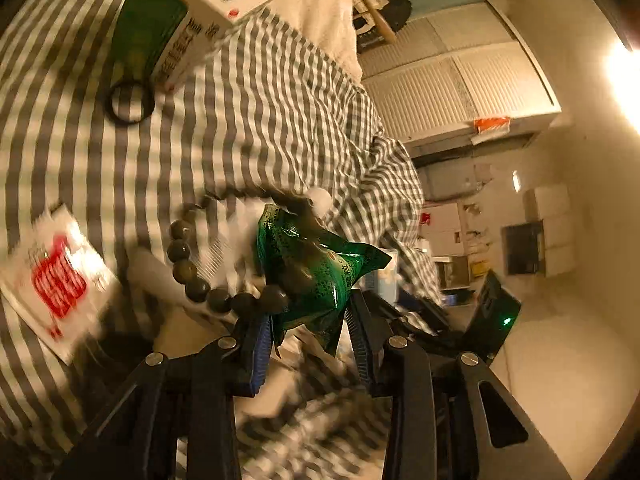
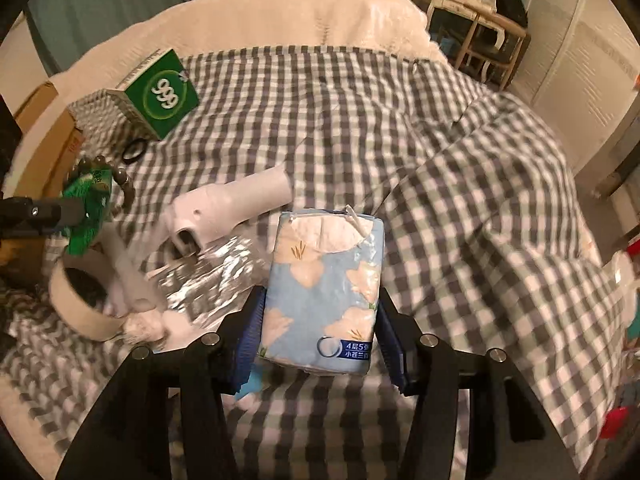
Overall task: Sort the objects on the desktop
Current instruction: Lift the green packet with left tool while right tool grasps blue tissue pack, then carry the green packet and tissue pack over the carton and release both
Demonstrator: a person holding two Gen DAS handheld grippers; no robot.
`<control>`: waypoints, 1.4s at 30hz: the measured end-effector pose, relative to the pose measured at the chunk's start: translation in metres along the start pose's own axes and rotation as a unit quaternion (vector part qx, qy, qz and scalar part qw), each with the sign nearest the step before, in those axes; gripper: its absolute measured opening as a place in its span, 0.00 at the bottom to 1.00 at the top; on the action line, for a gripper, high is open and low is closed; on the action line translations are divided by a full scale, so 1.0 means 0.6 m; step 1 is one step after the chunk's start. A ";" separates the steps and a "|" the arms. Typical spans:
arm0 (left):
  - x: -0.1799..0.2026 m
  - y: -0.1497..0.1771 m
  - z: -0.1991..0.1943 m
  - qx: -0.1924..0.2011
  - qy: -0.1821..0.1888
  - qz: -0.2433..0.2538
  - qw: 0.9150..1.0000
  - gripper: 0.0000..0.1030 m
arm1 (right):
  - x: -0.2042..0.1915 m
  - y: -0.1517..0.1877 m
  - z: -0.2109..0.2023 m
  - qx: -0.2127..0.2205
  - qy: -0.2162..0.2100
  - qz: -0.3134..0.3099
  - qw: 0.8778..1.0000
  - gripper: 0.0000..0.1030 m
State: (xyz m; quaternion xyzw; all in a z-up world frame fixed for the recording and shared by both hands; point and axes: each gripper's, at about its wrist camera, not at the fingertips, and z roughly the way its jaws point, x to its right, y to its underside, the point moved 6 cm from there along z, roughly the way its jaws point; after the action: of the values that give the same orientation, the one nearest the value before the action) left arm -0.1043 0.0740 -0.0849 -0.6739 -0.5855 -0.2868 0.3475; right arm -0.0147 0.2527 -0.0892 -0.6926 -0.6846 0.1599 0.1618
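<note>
My left gripper [image 1: 310,320] is shut on a green foil packet [image 1: 316,268], held above the checked cloth [image 1: 240,120]; a dark bead bracelet [image 1: 188,264] hangs around the packet. In the right wrist view the left gripper [image 2: 76,212] shows at far left with the green packet [image 2: 88,208] and the bracelet [image 2: 122,178]. My right gripper [image 2: 320,344] is shut on a light blue tissue pack [image 2: 324,280] with a flower print.
A green 999 box [image 2: 162,92], a black ring [image 2: 133,151], a white plastic handle-shaped part [image 2: 228,208], a tape roll [image 2: 80,300] and crinkled foil [image 2: 216,276] lie on the cloth. A red-and-white sachet [image 1: 56,276] lies left. Cardboard boxes [image 2: 48,148] stand far left.
</note>
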 end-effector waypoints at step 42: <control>0.106 0.003 -0.207 0.173 -0.098 0.066 0.978 0.34 | -0.116 -0.031 -0.204 0.086 -0.095 0.029 0.991 0.51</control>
State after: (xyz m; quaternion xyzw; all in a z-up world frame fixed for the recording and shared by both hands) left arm -0.0905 0.0114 0.0395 -0.6657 -0.6116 -0.0895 0.4180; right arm 0.0221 0.1829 0.0289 -0.6774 -0.6601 0.2880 0.1497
